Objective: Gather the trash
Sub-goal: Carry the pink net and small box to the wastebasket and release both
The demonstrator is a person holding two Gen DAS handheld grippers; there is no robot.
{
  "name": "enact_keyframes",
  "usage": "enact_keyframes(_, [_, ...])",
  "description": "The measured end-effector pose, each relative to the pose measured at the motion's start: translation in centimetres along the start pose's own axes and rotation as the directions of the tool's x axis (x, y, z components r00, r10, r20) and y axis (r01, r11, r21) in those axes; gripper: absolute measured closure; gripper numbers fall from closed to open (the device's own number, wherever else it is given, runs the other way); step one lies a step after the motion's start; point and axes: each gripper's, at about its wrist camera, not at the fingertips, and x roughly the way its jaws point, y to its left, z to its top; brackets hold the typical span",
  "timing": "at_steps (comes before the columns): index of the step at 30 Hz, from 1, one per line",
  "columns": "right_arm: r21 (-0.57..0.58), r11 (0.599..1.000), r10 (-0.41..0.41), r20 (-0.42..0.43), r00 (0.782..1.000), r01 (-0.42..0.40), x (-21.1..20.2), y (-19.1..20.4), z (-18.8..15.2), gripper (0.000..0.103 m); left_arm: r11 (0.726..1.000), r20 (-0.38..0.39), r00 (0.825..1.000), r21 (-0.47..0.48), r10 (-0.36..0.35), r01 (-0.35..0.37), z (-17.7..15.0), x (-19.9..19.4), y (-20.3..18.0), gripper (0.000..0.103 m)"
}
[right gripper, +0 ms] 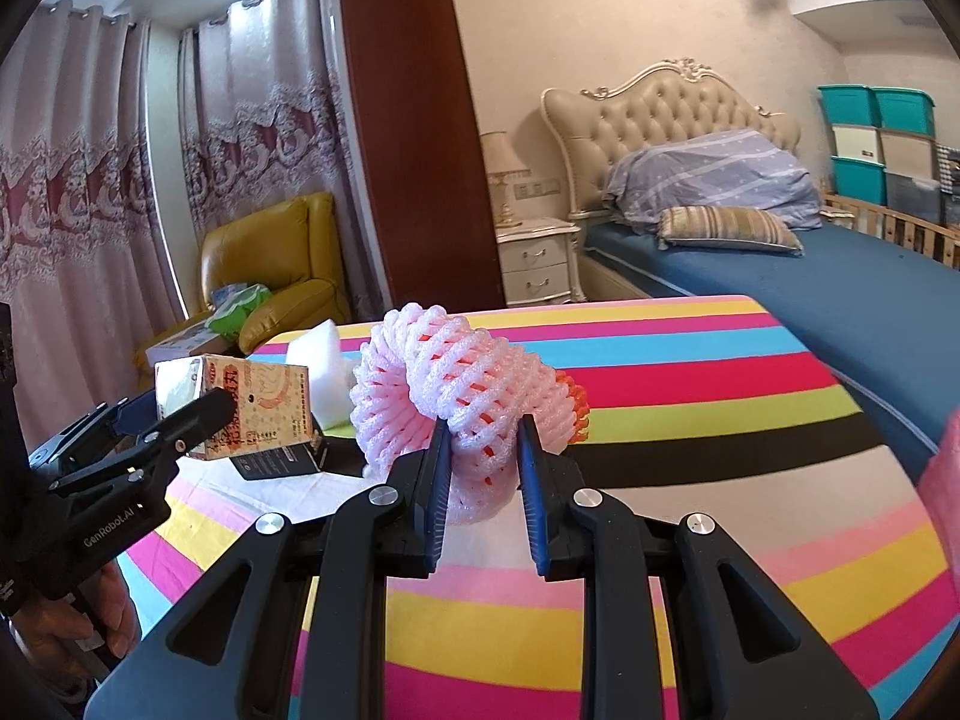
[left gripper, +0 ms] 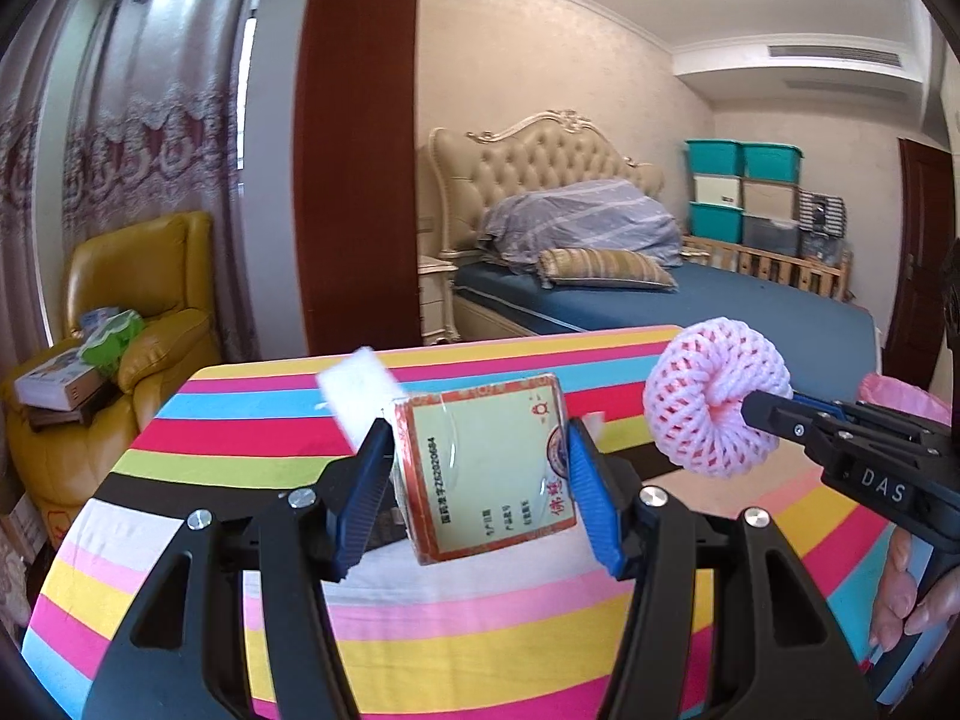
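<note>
Nearest the left wrist camera, the left gripper (left gripper: 477, 480) is clamping a small printed carton (left gripper: 489, 468) between its blue pads, jaws standing at a middling width set by the box itself. The carton is tilting in the grip and hanging clear above the striped tablecloth (left gripper: 480, 648). It looks light and fairly stiff, with glossy wrap that could slip, so pinching across its flat side faces, as is happening here, seems the safest hold.

Close in the right wrist view, the right gripper (right gripper: 483, 450) is squeezing a pink foam fruit net (right gripper: 444, 384), jaws drawn narrow with the mesh crushed between them. The net is being carried above the table, and seems very light, soft and springy; a deep bite on a bunched fold should keep it from popping free.

A little farther, a white foam block (right gripper: 315, 360) and a dark flat packet (right gripper: 282, 459) are lying on the cloth behind the carton, seemingly still waiting to be gathered.

At the right edge of the left view, a pink bag (left gripper: 900, 399) is showing beside the table, probably the trash bag.

Beyond, a yellow armchair (left gripper: 144, 288) and a bed (right gripper: 780, 276) are filling the room.
</note>
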Motion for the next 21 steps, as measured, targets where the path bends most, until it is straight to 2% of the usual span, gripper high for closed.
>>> enact_keyframes(10, [0.022,0.997,-0.070,0.041,0.997,0.069,-4.0,-2.9,-0.8,0.080,0.990,-0.016,0.993,0.079,-0.116,0.117,0.6,0.2,-5.7,0.047])
enact_keyframes(18, [0.047,0.985,-0.169,0.076,0.983,0.166,-7.6,-6.3,-1.5,0.080,0.962,-0.035,0.971,0.134,-0.237,0.239,1.6,1.3,-12.3,0.047])
enact_keyframes(21, [0.067,0.974,-0.224,0.087,0.971,0.218,-9.1,-8.3,-1.8,0.080,0.948,-0.037,0.960,0.151,-0.277,0.279,2.1,1.5,-14.5,0.047])
